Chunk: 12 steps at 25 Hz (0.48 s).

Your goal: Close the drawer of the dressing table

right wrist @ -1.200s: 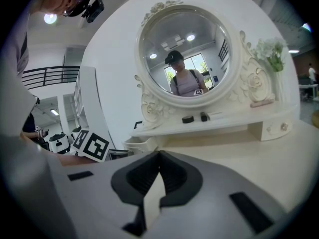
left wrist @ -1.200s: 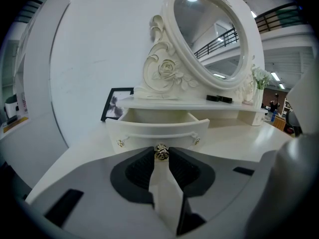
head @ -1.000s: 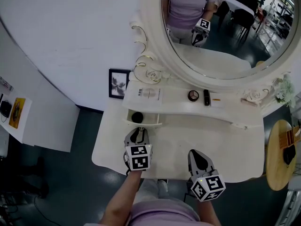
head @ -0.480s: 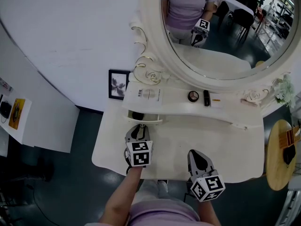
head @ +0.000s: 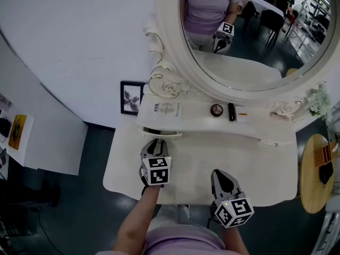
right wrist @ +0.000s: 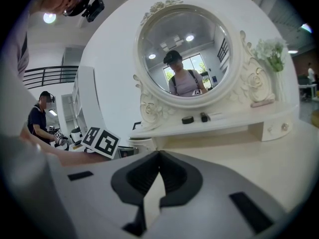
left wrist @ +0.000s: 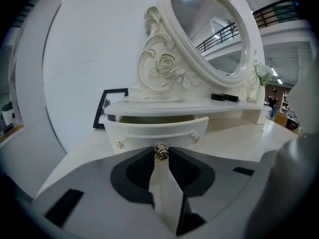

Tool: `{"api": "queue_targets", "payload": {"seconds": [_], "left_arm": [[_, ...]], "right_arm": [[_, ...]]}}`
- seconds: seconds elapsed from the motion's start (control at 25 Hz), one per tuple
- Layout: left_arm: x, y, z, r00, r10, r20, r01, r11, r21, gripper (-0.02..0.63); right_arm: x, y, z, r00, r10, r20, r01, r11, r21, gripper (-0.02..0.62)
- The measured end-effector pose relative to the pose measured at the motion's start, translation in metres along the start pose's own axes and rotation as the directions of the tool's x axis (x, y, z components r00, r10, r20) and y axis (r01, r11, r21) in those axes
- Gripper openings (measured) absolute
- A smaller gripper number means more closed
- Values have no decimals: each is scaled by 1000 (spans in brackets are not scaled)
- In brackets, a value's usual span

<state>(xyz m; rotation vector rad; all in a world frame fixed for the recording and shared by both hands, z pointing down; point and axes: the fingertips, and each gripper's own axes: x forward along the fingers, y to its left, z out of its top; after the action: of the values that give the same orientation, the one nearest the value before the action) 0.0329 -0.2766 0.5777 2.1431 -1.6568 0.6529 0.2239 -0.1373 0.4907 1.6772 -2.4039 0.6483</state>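
White drawer [left wrist: 154,131] sits further in now; left gripper [left wrist: 161,157] jaws clamp its knob [left wrist: 161,152]; right gripper [right wrist: 159,155] jaws together.

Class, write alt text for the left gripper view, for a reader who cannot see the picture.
The left gripper is closed on the small gold knob of a white drawer, which stands slightly open under the dressing table's shelf. Behind rise an oval mirror in a carved white frame and, at left, a black picture frame against the wall.
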Motion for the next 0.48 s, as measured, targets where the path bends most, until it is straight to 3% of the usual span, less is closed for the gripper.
{"api": "queue_targets", "payload": {"seconds": [0.48], "left_arm": [[11, 1, 7, 1000, 3, 0, -3, 1000, 1, 92]], "right_arm": [[7, -4, 3, 1000, -12, 2, 12, 1000, 12, 3]]}}
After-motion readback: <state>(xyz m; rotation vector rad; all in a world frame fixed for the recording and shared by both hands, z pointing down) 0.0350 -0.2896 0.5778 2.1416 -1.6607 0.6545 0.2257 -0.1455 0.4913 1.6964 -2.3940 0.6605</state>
